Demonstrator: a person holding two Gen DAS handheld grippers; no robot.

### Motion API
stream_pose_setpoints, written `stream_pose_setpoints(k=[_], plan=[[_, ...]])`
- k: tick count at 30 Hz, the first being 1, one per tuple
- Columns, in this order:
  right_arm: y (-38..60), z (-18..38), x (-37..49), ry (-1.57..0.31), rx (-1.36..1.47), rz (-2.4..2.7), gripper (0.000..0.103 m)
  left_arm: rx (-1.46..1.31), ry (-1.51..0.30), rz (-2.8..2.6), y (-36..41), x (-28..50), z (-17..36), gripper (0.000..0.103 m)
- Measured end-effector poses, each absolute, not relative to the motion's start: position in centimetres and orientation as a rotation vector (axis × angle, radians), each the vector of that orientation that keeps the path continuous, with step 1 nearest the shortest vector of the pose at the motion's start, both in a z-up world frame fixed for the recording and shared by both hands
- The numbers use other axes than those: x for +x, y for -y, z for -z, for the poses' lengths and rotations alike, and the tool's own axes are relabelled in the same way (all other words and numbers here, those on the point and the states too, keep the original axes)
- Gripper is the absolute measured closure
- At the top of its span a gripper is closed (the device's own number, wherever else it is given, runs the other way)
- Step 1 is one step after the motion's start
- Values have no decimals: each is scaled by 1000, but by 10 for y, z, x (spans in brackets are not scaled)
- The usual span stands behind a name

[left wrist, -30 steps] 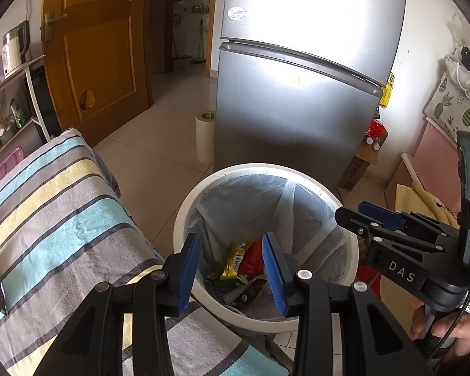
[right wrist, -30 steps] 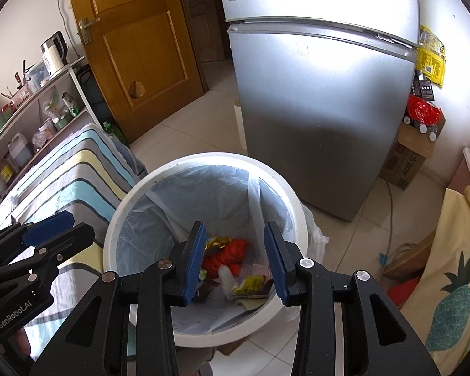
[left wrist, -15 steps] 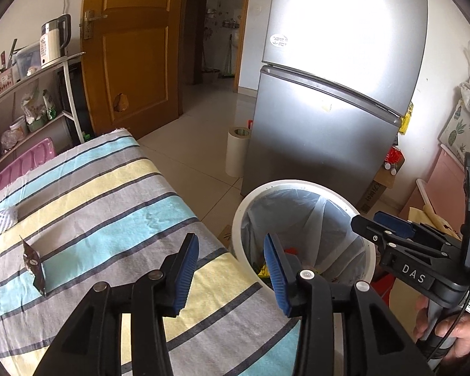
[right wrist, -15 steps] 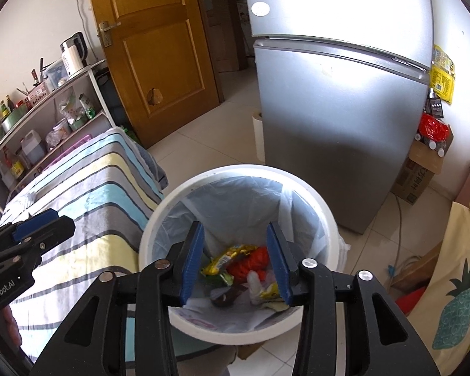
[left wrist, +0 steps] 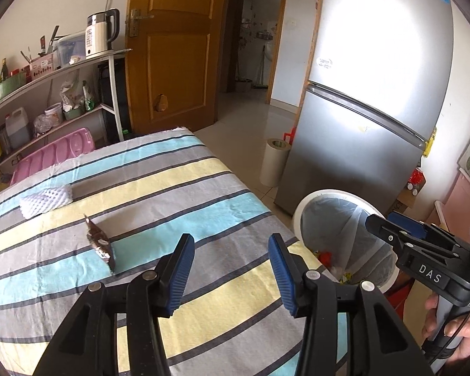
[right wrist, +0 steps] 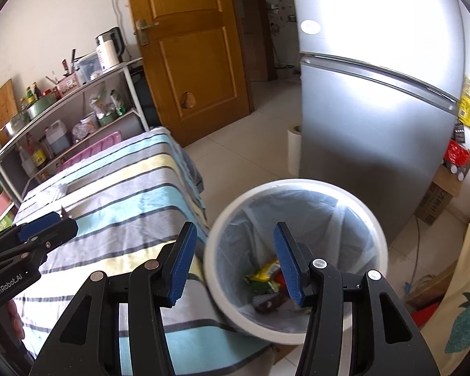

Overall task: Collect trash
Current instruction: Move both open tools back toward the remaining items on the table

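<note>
Left wrist view: the left gripper (left wrist: 230, 271) (jaws opening, nothing between) hangs over bare striped cloth (left wrist: 203, 188); the wrapper (left wrist: 99, 244) lies apart, the bin (left wrist: 310, 200) past the edge.

"DAS" stands in white on the black right gripper (left wrist: 391, 228) at the left wrist view's lower right, and "GenRobot.AI" on the left gripper (right wrist: 51, 224) at the right wrist view's lower left.
</note>
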State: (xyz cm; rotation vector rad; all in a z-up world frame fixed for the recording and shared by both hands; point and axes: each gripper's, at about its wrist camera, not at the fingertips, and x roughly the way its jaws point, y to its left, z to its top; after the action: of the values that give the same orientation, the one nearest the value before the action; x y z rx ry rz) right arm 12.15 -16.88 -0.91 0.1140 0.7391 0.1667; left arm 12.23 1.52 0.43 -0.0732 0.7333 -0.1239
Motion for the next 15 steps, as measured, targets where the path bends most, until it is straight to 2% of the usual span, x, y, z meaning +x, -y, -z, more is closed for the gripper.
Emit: stream_pose_setpoints(k=[15], plan=[[69, 9, 130, -745, 29, -345, 51, -147, -730, -62, -121, 96, -5, 54]])
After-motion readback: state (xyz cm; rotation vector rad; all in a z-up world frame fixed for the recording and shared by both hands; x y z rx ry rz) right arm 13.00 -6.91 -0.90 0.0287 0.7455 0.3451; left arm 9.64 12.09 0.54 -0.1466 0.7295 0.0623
